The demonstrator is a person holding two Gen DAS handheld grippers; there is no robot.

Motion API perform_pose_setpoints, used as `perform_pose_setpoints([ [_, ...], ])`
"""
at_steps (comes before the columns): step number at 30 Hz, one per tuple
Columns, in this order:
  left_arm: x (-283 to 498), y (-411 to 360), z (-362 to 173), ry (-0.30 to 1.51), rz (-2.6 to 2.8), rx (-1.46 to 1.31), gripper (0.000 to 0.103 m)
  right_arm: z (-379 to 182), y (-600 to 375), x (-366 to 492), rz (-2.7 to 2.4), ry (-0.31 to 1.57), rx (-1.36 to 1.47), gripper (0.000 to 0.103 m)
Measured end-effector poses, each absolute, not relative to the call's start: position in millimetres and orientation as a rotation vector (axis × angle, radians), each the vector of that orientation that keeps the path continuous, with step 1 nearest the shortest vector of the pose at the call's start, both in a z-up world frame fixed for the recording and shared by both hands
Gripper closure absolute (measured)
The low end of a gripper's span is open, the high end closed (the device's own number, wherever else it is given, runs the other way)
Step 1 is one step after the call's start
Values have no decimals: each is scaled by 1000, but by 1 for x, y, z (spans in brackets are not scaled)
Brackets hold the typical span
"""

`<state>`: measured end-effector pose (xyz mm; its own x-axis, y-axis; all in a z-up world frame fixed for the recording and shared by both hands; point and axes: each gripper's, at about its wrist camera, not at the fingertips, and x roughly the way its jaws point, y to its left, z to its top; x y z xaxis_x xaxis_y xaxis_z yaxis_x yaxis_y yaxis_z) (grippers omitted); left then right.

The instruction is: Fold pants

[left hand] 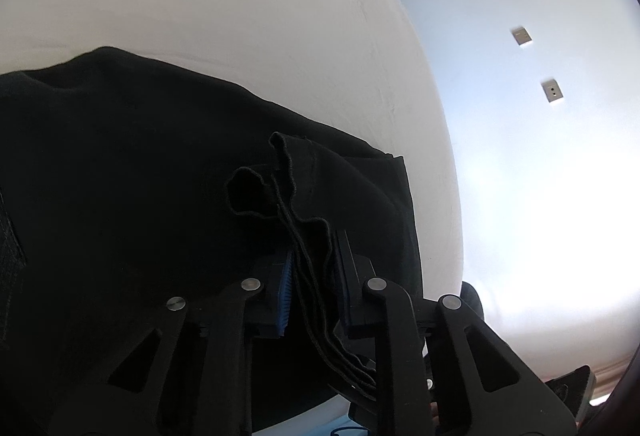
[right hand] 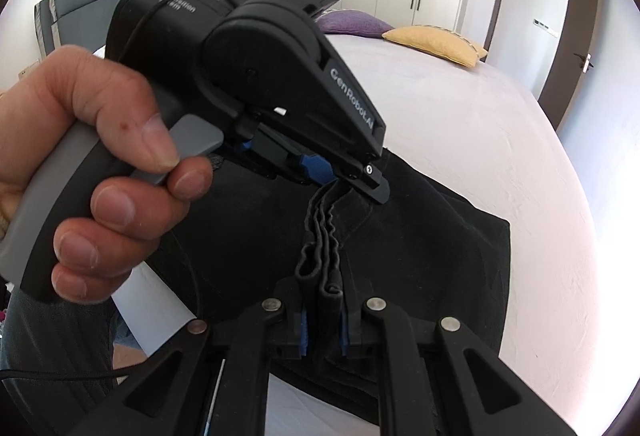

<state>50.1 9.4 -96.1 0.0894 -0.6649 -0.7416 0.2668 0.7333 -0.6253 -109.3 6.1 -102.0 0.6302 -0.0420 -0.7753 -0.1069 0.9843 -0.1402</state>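
Right wrist view: white bed point(right hand: 460, 123) carries black pants point(right hand: 420, 248) spread ahead of both jaws. Left gripper point(right hand: 340, 181) and right gripper point(right hand: 323, 328) each pinch the bunched stacked pant edge point(right hand: 320, 232) between them.

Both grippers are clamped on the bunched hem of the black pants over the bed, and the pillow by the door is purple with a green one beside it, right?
Nearly. Both the left gripper and right gripper do clamp the black pants over the bed. But the right wrist view shows the pillow nearest the door is yellow, with the purple pillow beside it; none is green.
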Motion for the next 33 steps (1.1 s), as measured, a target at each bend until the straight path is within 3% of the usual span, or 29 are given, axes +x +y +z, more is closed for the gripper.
perform_pose_setpoints([
  [9, 85, 68, -87, 1301, -687, -298, 90, -117, 37, -78, 129, 905, -196, 90],
  [18, 104, 129, -112, 1312, -593, -312, 90, -145, 67, -44, 216, 969, -198, 90],
  [27, 105, 141, -134, 1316, -556, -331, 90, -178, 55, -8, 242, 1033, -208, 89],
  [31, 89, 131, -146, 1312, -540, -353, 89, -185, 54, 3, 260, 1046, -187, 82],
  [33, 86, 140, -149, 1320, -520, -372, 89, -189, 46, 7, 290, 1053, -152, 73],
])
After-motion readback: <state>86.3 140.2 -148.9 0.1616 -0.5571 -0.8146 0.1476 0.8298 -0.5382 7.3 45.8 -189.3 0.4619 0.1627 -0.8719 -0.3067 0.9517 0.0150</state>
